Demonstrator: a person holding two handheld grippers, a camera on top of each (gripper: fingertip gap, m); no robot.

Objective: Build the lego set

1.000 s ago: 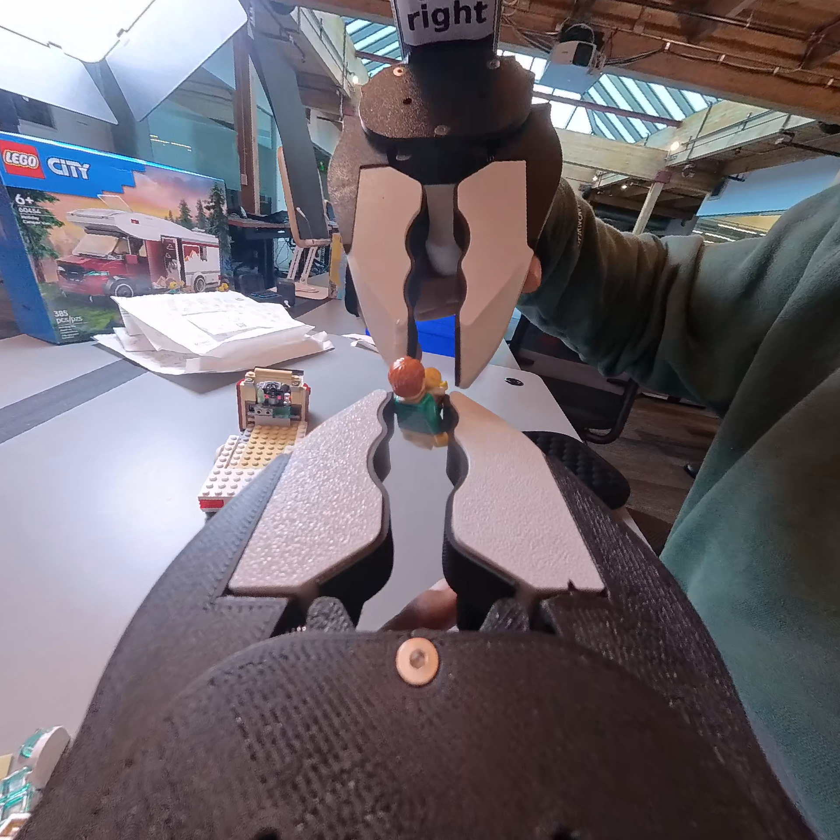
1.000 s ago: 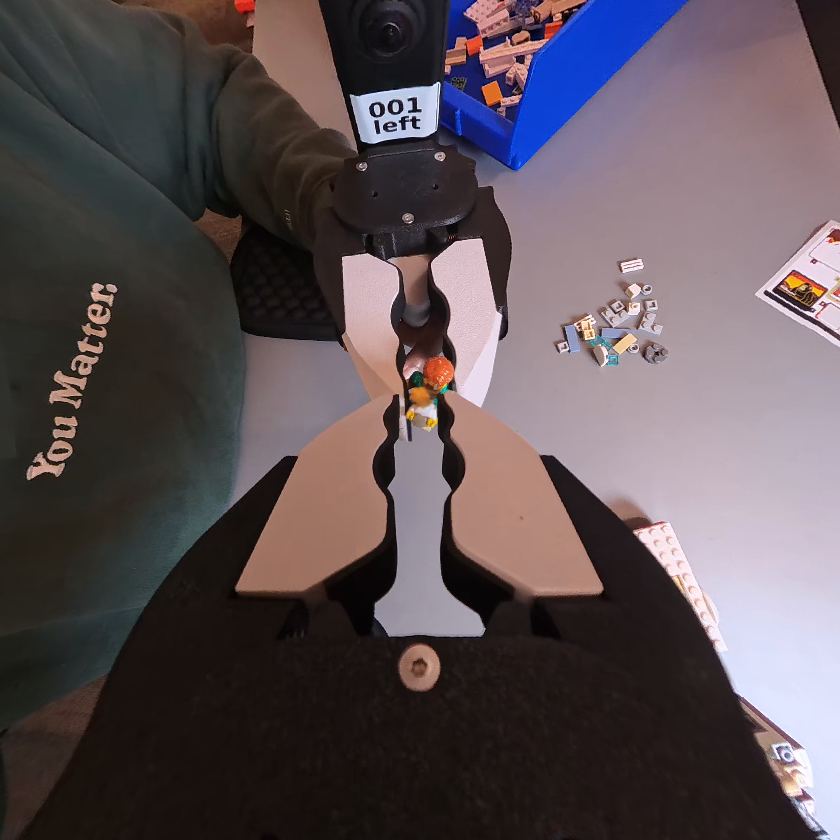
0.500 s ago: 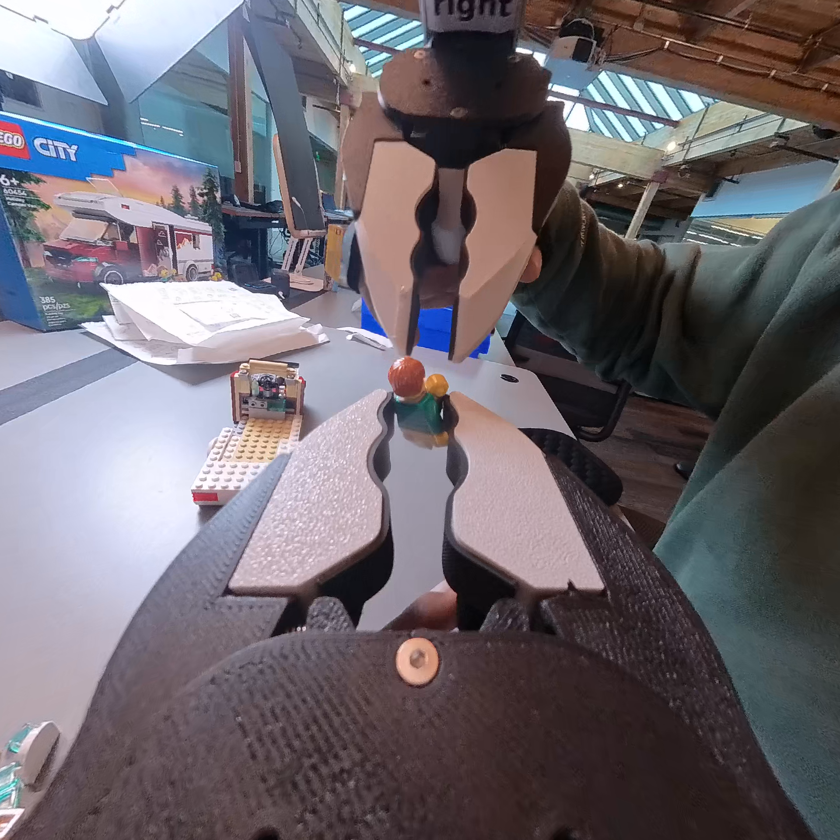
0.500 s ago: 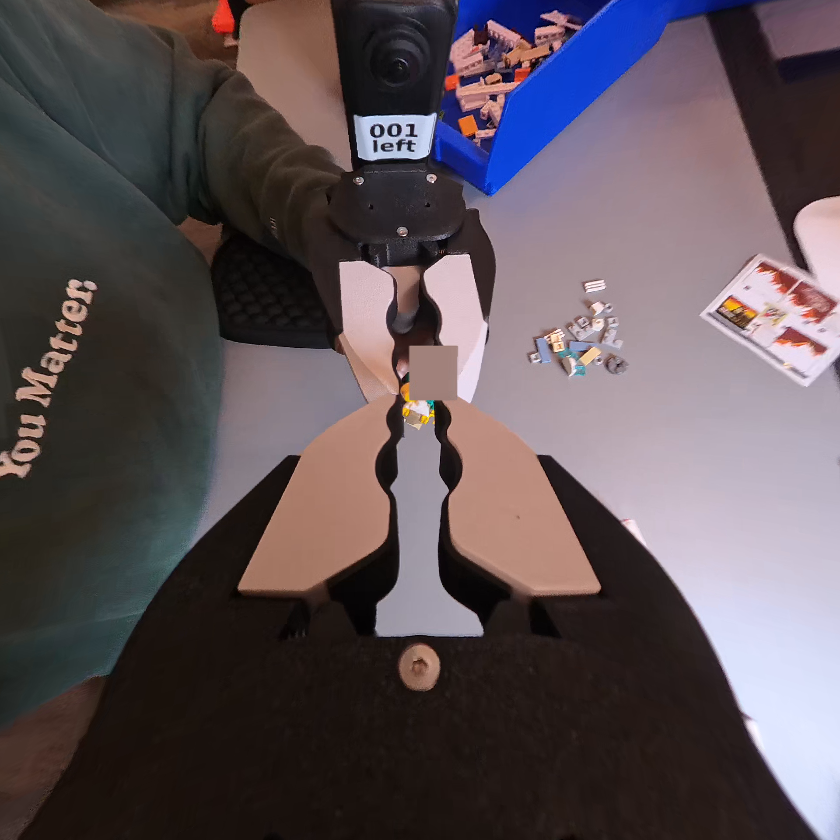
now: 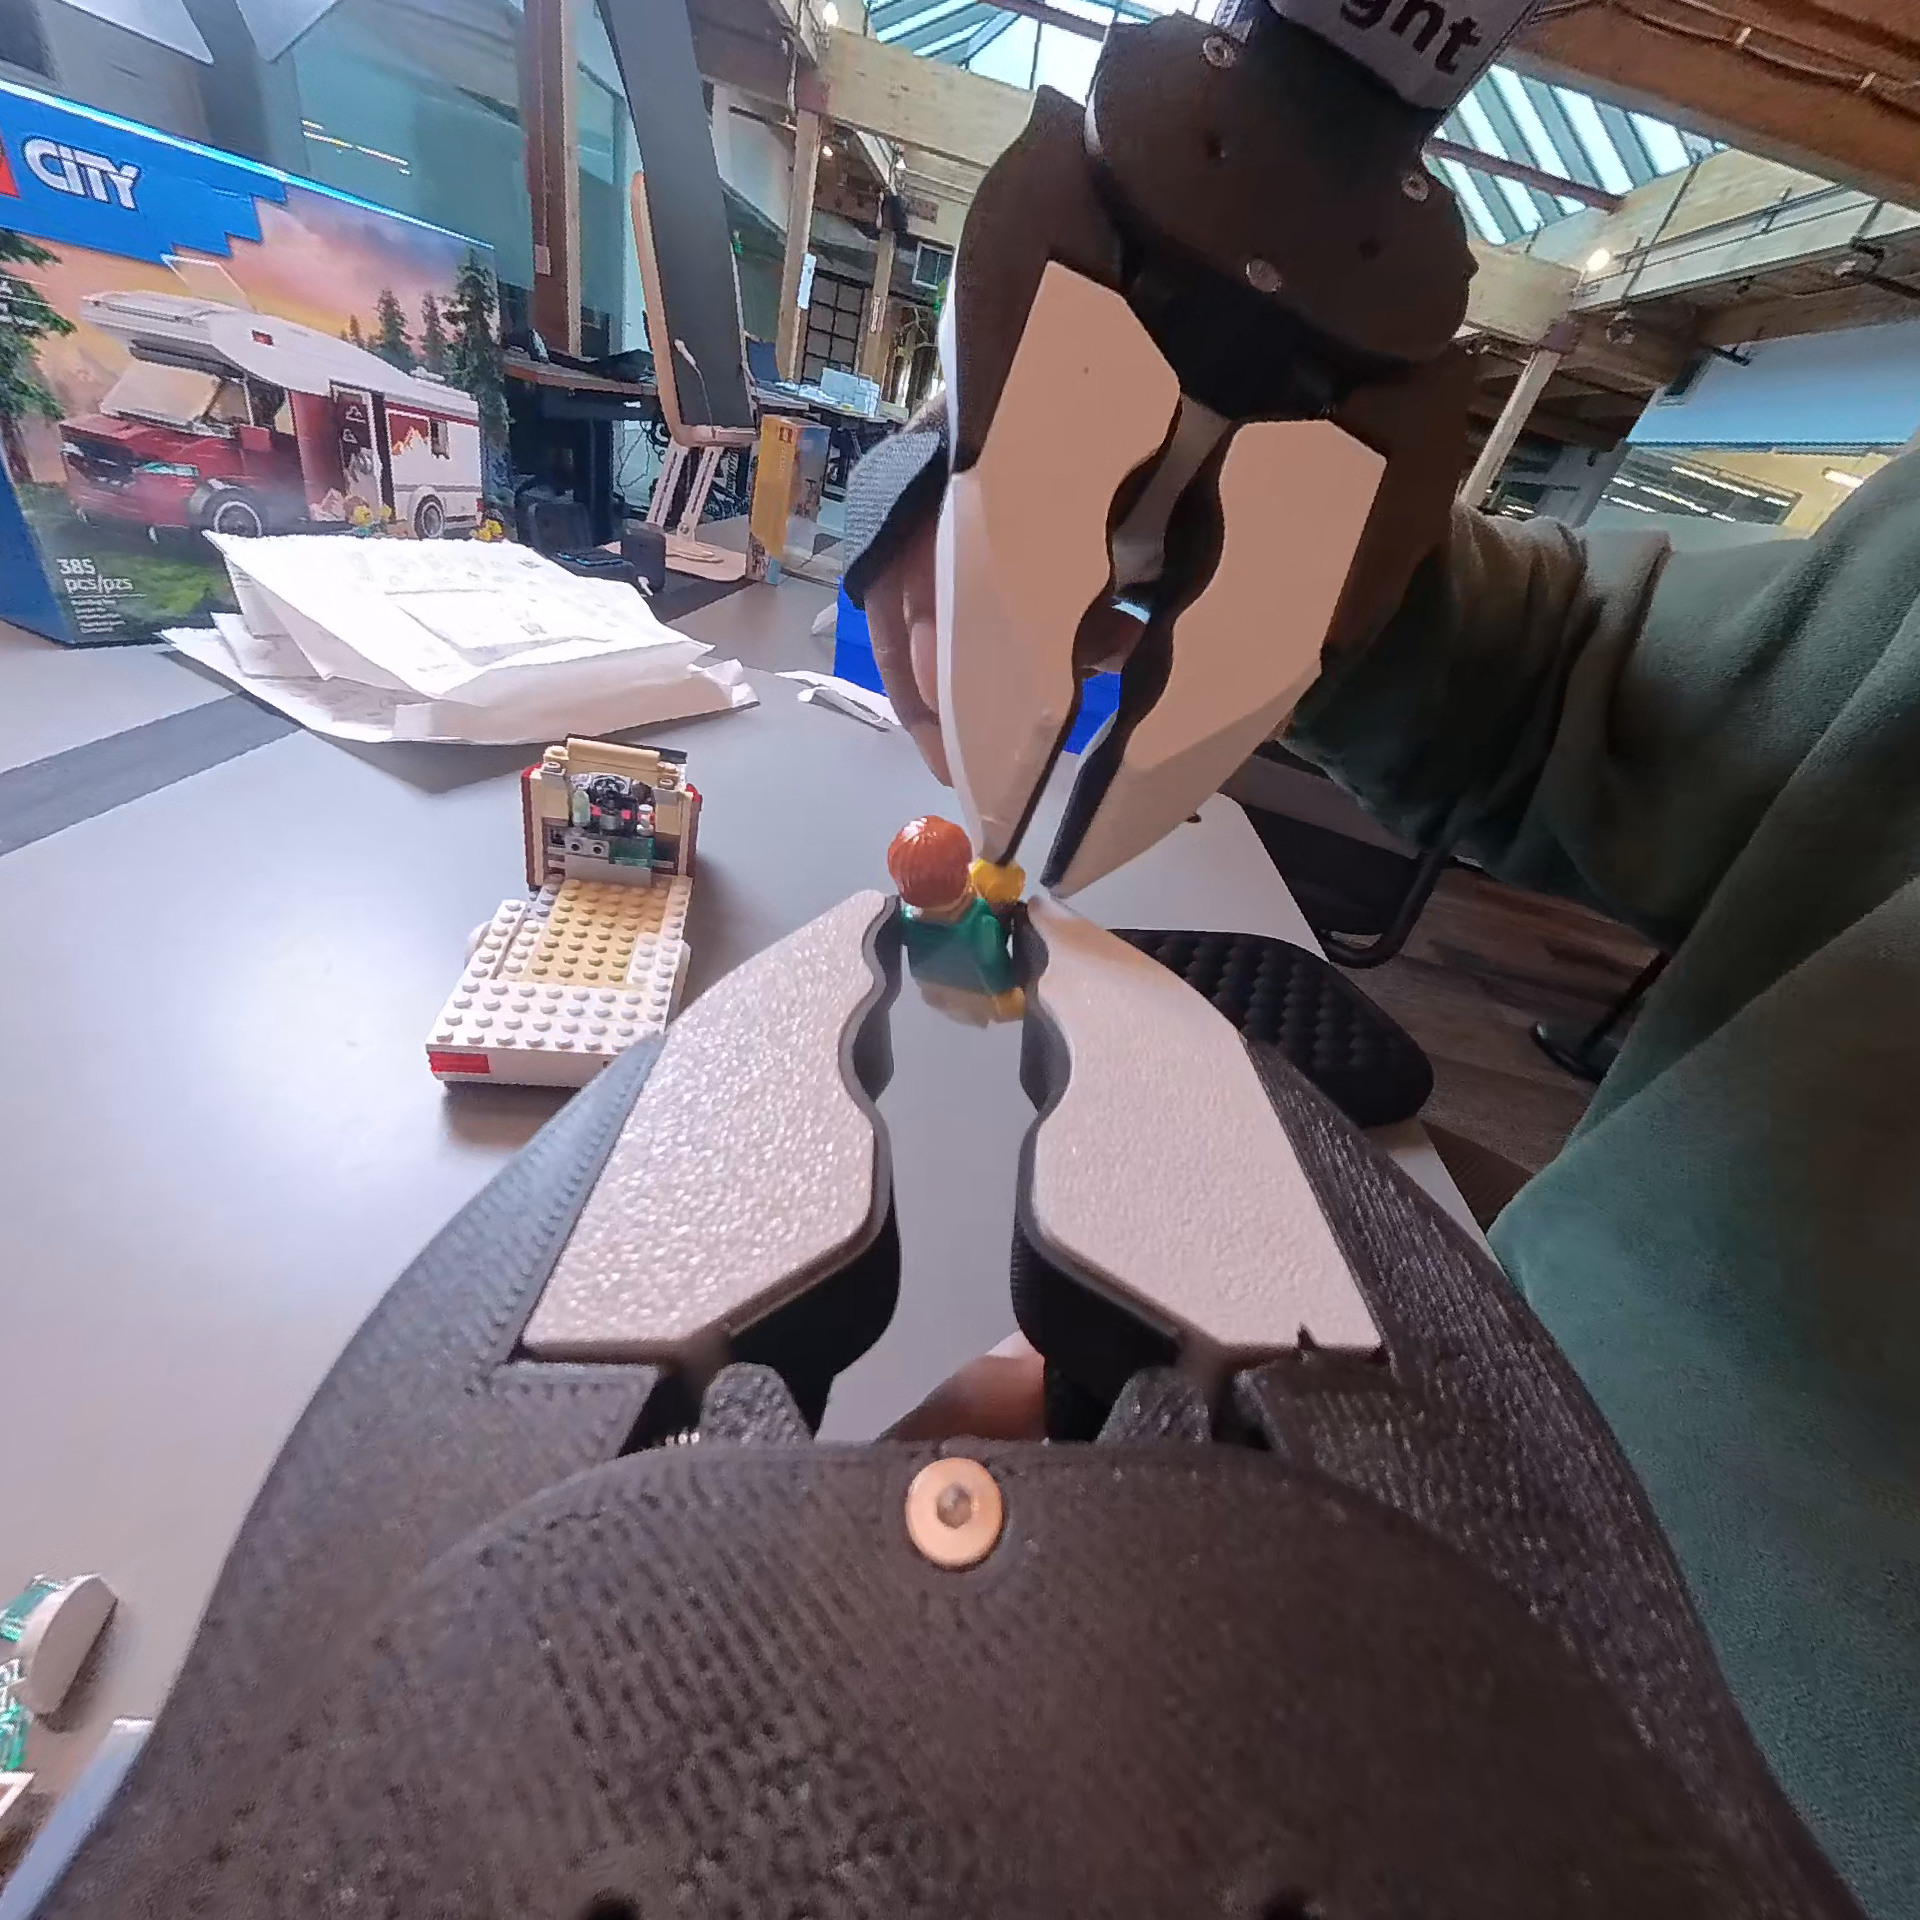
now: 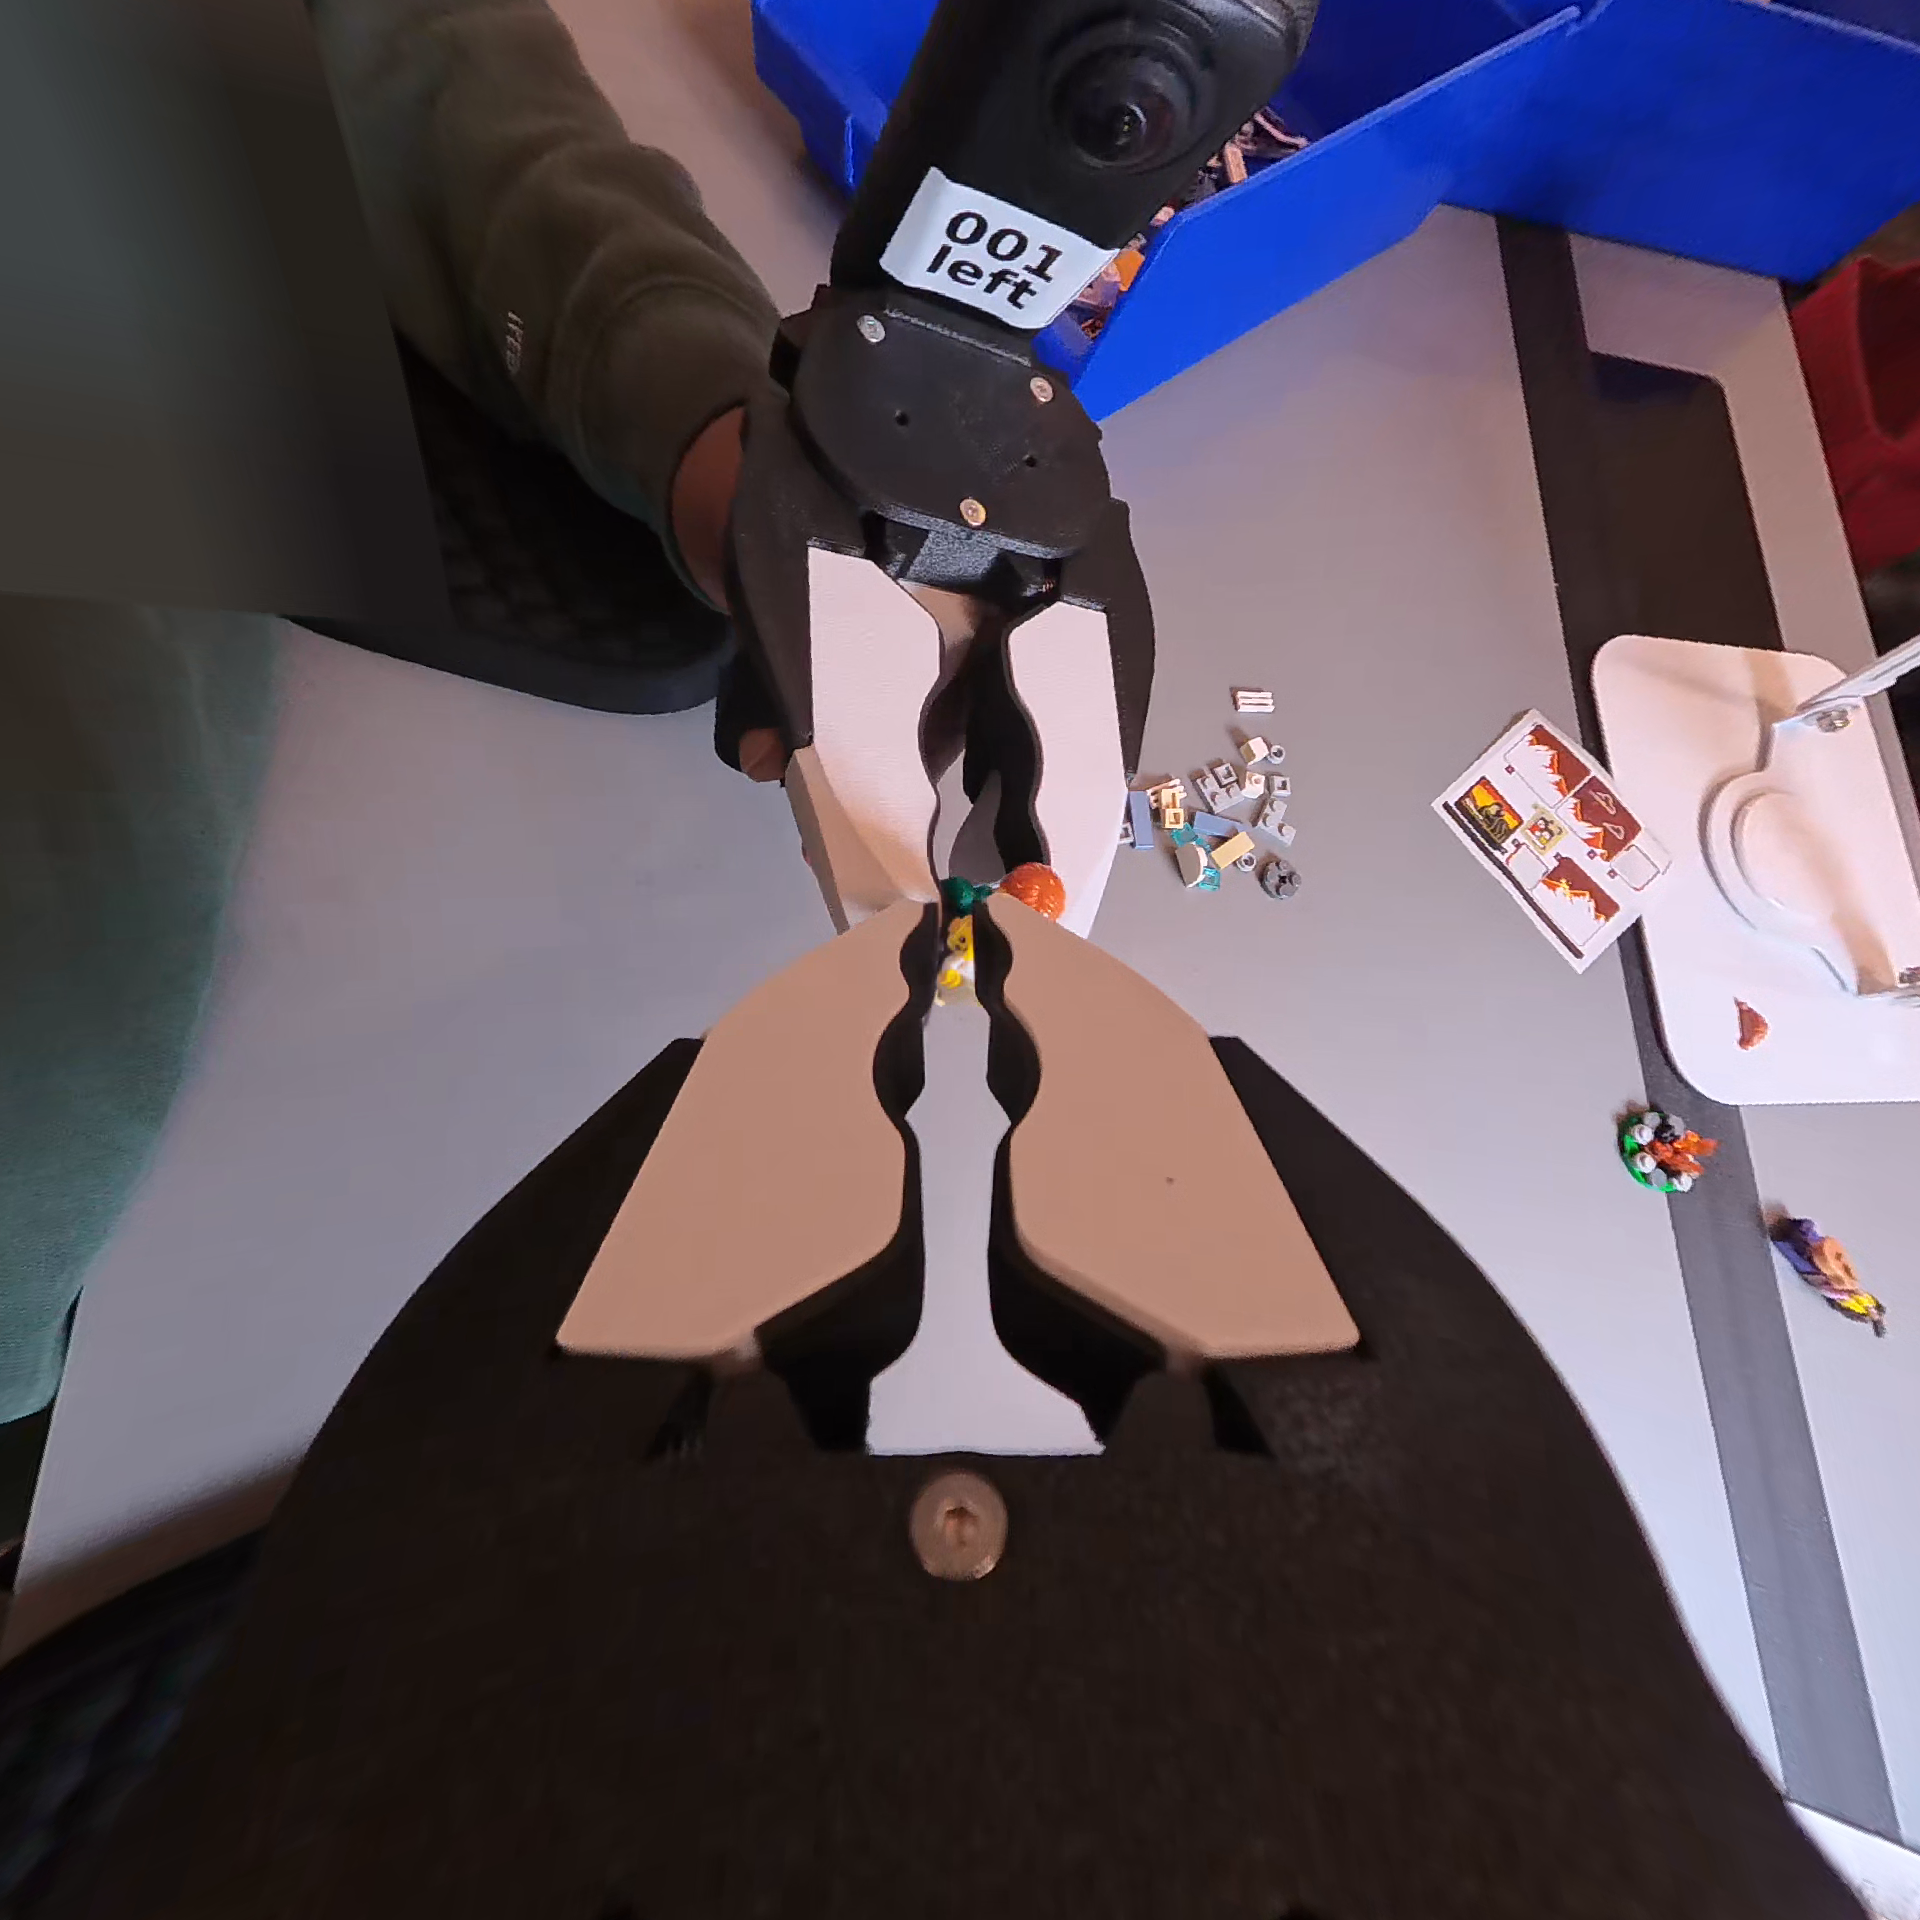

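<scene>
One blue bin [image 6: 1299, 239] of loose bricks [image 6: 1226, 166]

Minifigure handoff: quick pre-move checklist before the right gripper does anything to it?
1. Left gripper clamped on the minifigure torso: ok.
2. Figure's orange-haired head and raised yellow hand clear above the left fingertips: ok.
3. Right gripper tips at the raised yellow hand, nearly closed; whether it actually grips it: cannot tell.
4. Right gripper lined up with the figure in its own view: ok, tips meet the left gripper's tips.
5. Partly built camper floor on the table apart from both grippers: ok.
6. Loose parts pile untouched, off to the side: ok.
</scene>
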